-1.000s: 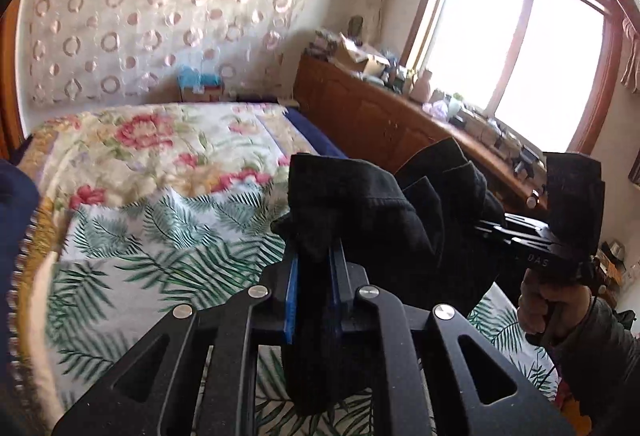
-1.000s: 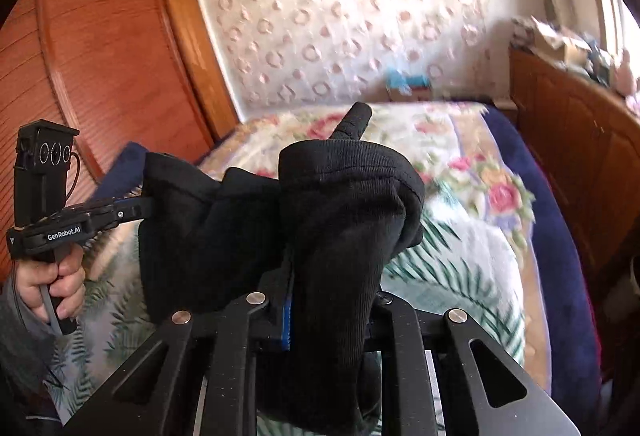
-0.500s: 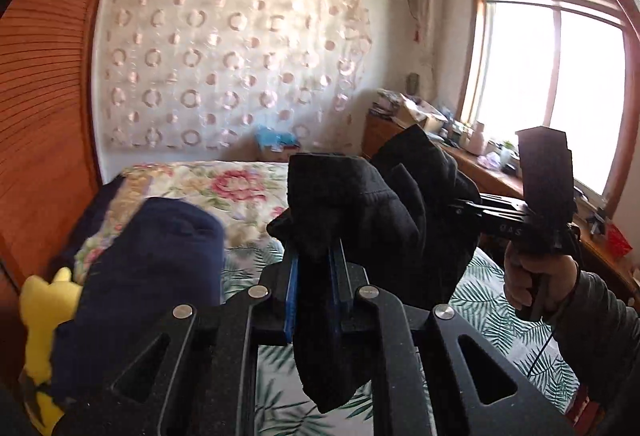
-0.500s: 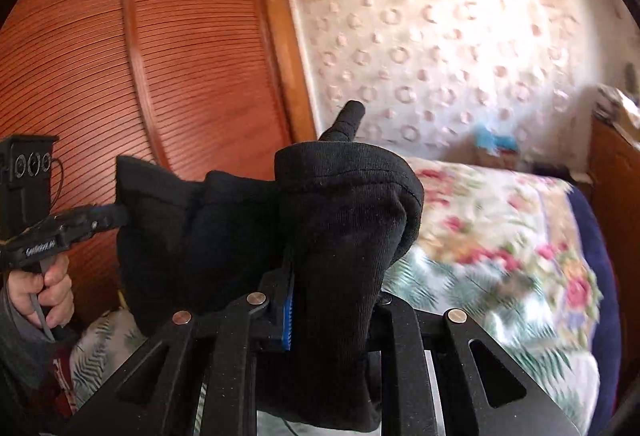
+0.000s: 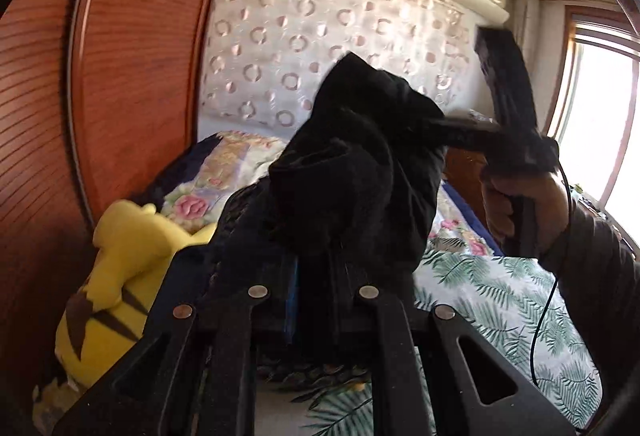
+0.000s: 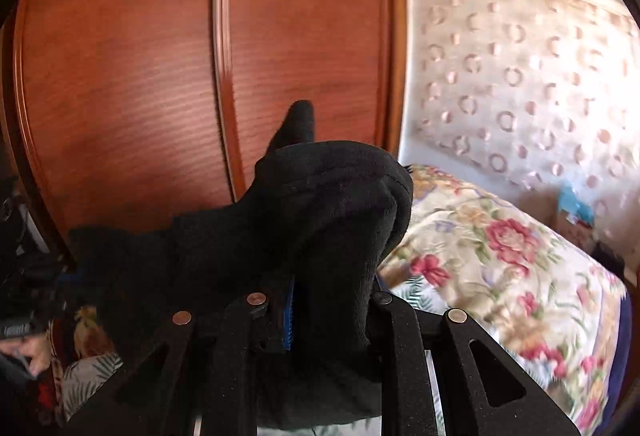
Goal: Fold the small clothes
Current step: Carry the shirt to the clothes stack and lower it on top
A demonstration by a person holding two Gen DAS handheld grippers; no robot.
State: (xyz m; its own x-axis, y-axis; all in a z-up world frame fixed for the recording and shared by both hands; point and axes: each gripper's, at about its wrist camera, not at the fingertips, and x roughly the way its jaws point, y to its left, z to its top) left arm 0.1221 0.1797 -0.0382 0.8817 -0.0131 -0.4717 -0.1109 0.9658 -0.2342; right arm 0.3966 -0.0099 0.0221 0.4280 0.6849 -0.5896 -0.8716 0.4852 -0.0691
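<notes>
- A black garment [image 5: 360, 171] is held up in the air above the bed [image 5: 500, 288], bunched between the two grippers rather than spread flat.
- The left gripper [image 5: 316, 268] is clenched on one bunch of the cloth, which spills over and hides its fingertips.
- The right gripper [image 6: 320, 276] is likewise clamped on another thick fold of the same garment, draped over its jaws; it is also seen from the left view, gripped in a hand [image 5: 520, 203].
- A yellow plush toy [image 5: 120, 276] is seen lying at the bed's edge beside the wooden wardrobe [image 6: 160, 75], near the held cloth.
- The step in hand is judged to be the carrying of the garment to a laying-down spot; no fold is yet made.
- For the next move, a bare stretch of the floral bedspread [image 6: 500, 276] is called for, with the grippers drawn apart so the cloth is pulled taut before being lowered.
- The toy should be kept clear of, since a hanging hem could be caught on it.
</notes>
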